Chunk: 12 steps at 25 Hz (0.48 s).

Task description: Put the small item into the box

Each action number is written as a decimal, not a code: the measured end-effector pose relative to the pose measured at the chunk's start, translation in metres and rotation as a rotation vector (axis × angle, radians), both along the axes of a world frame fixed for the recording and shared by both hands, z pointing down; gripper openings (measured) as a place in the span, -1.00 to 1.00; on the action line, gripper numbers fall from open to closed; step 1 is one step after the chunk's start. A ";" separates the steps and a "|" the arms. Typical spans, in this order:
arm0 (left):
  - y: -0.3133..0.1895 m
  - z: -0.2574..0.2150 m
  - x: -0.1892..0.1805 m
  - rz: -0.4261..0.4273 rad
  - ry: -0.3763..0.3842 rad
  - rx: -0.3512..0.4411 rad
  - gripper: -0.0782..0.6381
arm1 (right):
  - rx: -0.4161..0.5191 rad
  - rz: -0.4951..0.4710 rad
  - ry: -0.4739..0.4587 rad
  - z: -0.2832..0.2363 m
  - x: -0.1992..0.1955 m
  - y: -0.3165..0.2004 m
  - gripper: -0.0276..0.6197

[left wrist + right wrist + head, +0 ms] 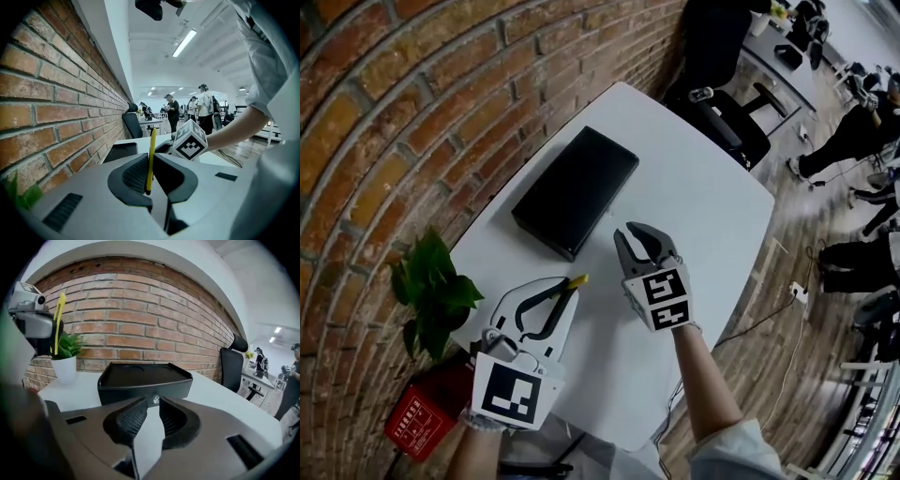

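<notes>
A flat black box [575, 190] with its lid down lies on the white table [712, 206] near the brick wall. My left gripper [567, 290] is shut on a thin yellow stick [577, 279], whose tip pokes out past the jaws toward the box. In the left gripper view the yellow stick [151, 159] stands upright between the pads. My right gripper [639, 241] hovers just right of it, narrowly open and holding nothing. In the right gripper view the box [145, 380] faces me straight ahead, a small latch on its front, and the left gripper [35, 319] with the stick [59, 319] shows at upper left.
A potted green plant [431, 291] stands at the table's left corner, with a red box [417, 422] on the floor below it. The brick wall [412, 103] runs along the far side. A black office chair [722, 112] and seated people [853, 141] are at the right.
</notes>
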State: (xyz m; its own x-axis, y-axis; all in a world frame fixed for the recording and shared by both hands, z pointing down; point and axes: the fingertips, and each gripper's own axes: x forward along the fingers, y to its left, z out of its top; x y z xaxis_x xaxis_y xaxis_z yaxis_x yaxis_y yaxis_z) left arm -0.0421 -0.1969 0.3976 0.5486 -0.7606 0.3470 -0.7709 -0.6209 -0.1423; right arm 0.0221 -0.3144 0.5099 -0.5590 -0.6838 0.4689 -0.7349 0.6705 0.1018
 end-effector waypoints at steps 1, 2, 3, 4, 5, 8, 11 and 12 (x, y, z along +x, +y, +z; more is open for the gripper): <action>-0.001 0.001 -0.001 -0.002 0.000 -0.001 -0.66 | -0.008 -0.004 0.003 0.005 -0.002 -0.003 -0.73; -0.002 0.002 -0.001 -0.005 0.000 -0.002 -0.66 | -0.017 -0.008 0.003 0.009 -0.003 -0.006 -0.70; -0.003 0.003 -0.002 -0.008 0.001 -0.003 -0.66 | -0.028 -0.013 0.002 0.013 -0.005 -0.009 -0.64; -0.004 0.003 -0.003 -0.010 0.001 -0.004 -0.66 | -0.037 -0.017 0.001 0.017 -0.007 -0.012 -0.60; -0.004 0.004 -0.004 -0.013 0.000 -0.005 -0.66 | -0.044 -0.019 0.000 0.020 -0.008 -0.015 -0.59; -0.005 0.005 -0.007 -0.023 0.002 -0.009 -0.66 | -0.053 -0.029 0.004 0.028 -0.011 -0.024 -0.59; -0.005 0.006 -0.009 -0.030 0.004 -0.010 -0.66 | -0.054 -0.059 0.034 0.034 -0.017 -0.030 -0.59; -0.005 0.007 -0.010 -0.031 0.003 -0.012 -0.66 | -0.052 -0.069 0.046 0.036 -0.019 -0.031 -0.59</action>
